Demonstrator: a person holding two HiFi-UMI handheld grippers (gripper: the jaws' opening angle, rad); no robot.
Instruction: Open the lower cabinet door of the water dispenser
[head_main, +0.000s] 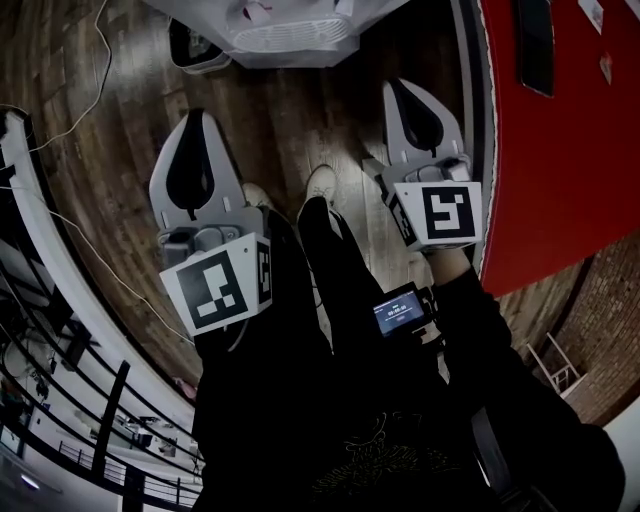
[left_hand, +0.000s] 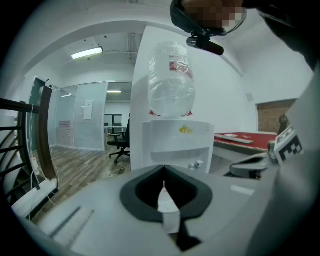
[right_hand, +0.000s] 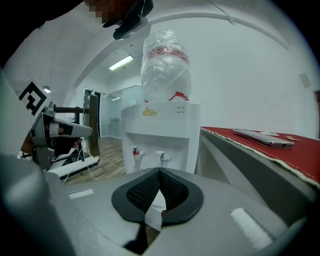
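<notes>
In front of the water dispenser (left_hand: 172, 142), the left gripper (left_hand: 164, 172) and right gripper (right_hand: 160, 172) are clenched empty, seemingly mid-approach, and must next reach its lower door.

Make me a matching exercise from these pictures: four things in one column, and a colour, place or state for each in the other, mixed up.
1. water bottle
2. tabletop
3. right gripper
4. office chair

A. black
B. red
C. jaws shut, nothing held
D. upside down on top of the water dispenser

Pairs: 1-D, 2-B, 3-C, 4-A
</notes>
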